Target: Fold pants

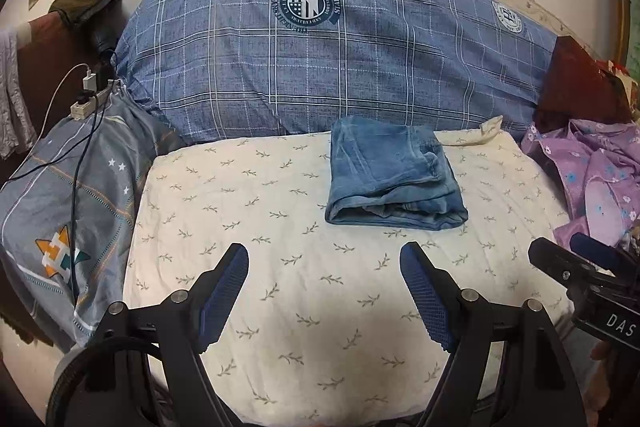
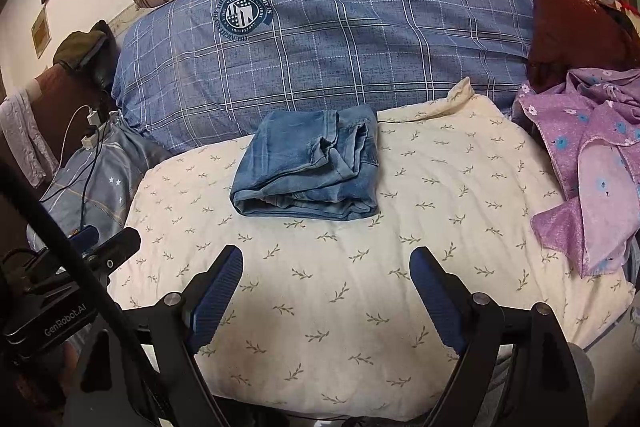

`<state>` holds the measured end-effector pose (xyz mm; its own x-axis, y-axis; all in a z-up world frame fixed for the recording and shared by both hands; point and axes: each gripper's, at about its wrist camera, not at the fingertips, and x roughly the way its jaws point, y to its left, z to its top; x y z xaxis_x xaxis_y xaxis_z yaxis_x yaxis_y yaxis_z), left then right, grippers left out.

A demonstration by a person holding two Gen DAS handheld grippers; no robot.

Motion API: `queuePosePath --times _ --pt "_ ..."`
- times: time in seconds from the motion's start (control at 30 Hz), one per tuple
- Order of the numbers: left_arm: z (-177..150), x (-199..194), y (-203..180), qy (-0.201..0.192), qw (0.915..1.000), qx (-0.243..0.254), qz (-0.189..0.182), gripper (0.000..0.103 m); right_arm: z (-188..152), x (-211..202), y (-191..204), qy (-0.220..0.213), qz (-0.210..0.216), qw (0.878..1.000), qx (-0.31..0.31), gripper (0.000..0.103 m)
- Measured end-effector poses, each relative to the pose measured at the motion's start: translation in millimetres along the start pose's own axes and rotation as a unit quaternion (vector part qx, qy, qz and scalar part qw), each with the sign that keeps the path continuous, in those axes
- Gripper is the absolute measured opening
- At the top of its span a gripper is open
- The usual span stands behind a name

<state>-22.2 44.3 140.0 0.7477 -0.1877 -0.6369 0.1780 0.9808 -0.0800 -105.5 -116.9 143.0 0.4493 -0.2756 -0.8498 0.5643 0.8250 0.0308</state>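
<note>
Both grippers, left gripper (image 1: pixel 324 259) and right gripper (image 2: pixel 326 263), jaws wide, empty; folded pants (image 1: pixel 394 175) on cream bedspread (image 1: pixel 280 287).

Both wrist views look forward between their own spread fingers (image 1: pixel 224 291) (image 2: pixel 218 293), low over the cream bedspread (image 1: pixel 280 307) (image 2: pixel 320 307). Beyond the fingers, both share the folded jeans (image 1: pixel 394 179) (image 2: pixel 310 171) and blue plaid pillow (image 1: pixel 320 67) (image 2: pixel 340 39).
</note>
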Motion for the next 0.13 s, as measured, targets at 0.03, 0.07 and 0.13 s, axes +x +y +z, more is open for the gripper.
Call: queuePosePath --times 0.03,0.07,0.13 --pt "0.8 2.8 -0.2 -0.001 1.0000 0.004 -0.001 0.078 0.7 1.6 0.1 0.000 0.001 1.000 0.000 0.087" --pt "1.0 4.9 -0.3 -0.002 1.0000 0.005 0.000 0.078 1.9 3.2 -0.8 0.000 0.002 1.000 0.001 0.087" --pt "4.3 14.4 2.5 0.000 1.0000 0.001 -0.001 0.078 5.6 10.3 -0.8 0.003 0.007 1.000 -0.001 0.087"
